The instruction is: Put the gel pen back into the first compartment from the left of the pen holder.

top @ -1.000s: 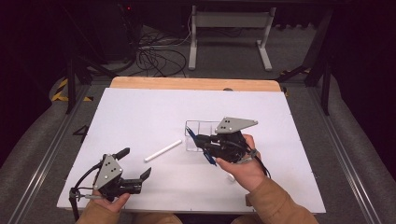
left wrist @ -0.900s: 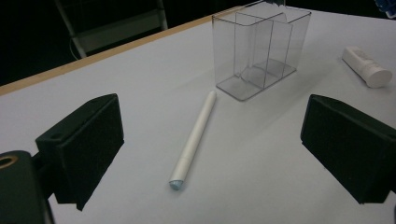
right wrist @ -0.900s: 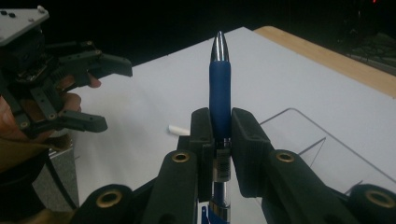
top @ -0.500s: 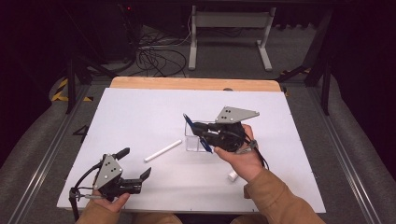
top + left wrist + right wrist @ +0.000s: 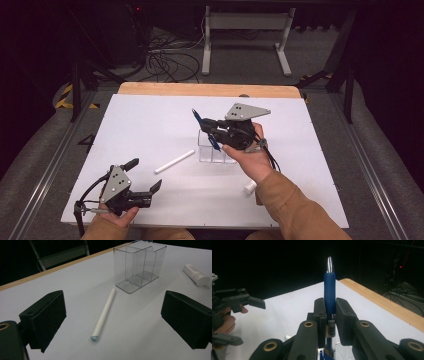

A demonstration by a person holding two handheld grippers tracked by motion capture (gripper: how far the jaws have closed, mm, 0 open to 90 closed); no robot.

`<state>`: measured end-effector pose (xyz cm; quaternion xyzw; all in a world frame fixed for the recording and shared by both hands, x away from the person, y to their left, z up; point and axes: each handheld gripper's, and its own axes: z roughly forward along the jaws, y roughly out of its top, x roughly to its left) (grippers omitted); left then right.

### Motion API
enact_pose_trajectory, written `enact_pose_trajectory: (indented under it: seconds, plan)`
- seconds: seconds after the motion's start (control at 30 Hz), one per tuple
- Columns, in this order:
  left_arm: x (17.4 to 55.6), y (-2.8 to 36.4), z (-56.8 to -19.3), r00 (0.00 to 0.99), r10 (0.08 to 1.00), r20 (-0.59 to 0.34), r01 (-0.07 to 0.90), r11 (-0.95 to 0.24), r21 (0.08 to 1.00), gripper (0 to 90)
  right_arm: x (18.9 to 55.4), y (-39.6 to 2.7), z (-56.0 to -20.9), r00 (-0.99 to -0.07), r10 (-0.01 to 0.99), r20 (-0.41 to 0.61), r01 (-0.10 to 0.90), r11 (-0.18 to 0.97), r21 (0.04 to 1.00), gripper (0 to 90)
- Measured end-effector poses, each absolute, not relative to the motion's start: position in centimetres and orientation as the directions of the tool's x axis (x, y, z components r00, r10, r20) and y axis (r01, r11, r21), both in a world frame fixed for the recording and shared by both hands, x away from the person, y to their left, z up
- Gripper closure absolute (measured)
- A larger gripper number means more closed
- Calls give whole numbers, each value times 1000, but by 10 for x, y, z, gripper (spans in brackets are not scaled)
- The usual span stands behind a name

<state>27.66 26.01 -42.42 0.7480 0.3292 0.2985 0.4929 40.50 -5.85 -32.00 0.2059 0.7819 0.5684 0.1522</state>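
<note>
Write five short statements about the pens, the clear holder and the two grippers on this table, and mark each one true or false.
1. The right gripper is shut on a blue pen. True.
2. The white pen stands upright inside the clear holder. False: it lies flat on the table, apart from the holder.
3. The left gripper is open with nothing between its jaws. True.
4. The clear holder has pens in its compartments. False: its compartments look empty.
5. The left gripper holds the small white tube. False: the tube lies on the table beside the holder.
</note>
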Motion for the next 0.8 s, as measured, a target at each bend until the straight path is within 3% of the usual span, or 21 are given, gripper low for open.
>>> enact_pose_trajectory:
  seconds: [0.8]
  plan:
    - [276, 260, -425, 606, 787, 118, 201, -296, 934, 67, 437, -35, -339, -852, 524, -2, 154, 254, 955, 796]
